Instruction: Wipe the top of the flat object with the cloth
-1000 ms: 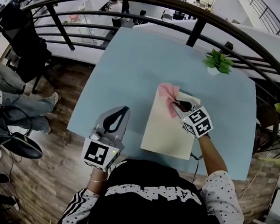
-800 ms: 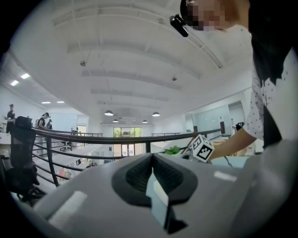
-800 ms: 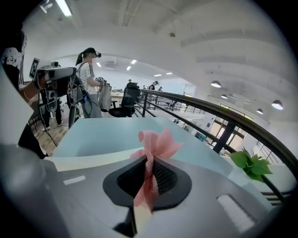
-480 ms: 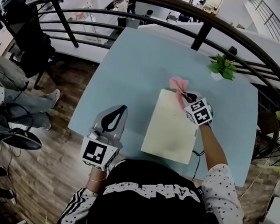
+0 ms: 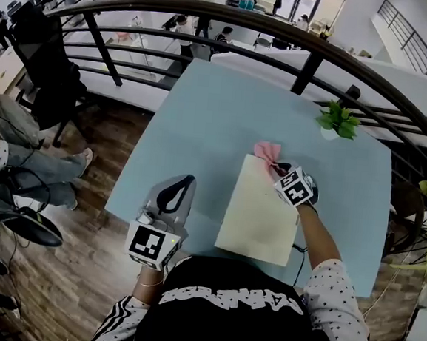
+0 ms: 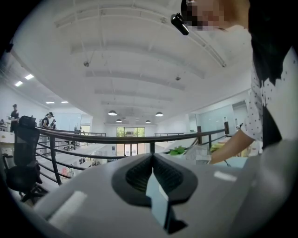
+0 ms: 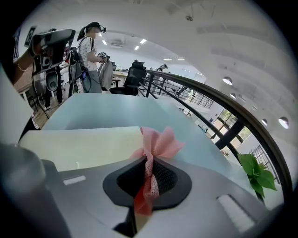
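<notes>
Head view, left side: left gripper (image 5: 180, 188) is held over the near-left edge of the pale blue table (image 5: 203, 113), well apart from the work. Left gripper view confirms it: left gripper (image 6: 152, 160) has its jaws pressed together with nothing between them.

Centre: flat object (image 5: 260, 211) is a cream rectangular board, plain and matte. It lies flat on the near-right part of the table, its long side running away from the person. In the right gripper view its top (image 7: 79, 142) looks smooth and even.

At the board's far edge is the cloth (image 5: 267, 151), pink, thin open mesh, bunched, partly over onto the table. Right gripper (image 5: 279, 166) is closed on it. Right gripper view: right gripper (image 7: 148, 158) pinches a twisted strand, and the loose end of the cloth (image 7: 160, 142) fans out beyond the tips, down at the board's edge.

Right: small white pot (image 5: 328, 133) near the far right of the table holds a green leafy plant (image 5: 338, 117), well apart from the board.

Marker cubes (image 5: 295, 188) carry black-and-white square patterns. White print on the person's black top (image 5: 236, 298) is too warped to read.
</notes>
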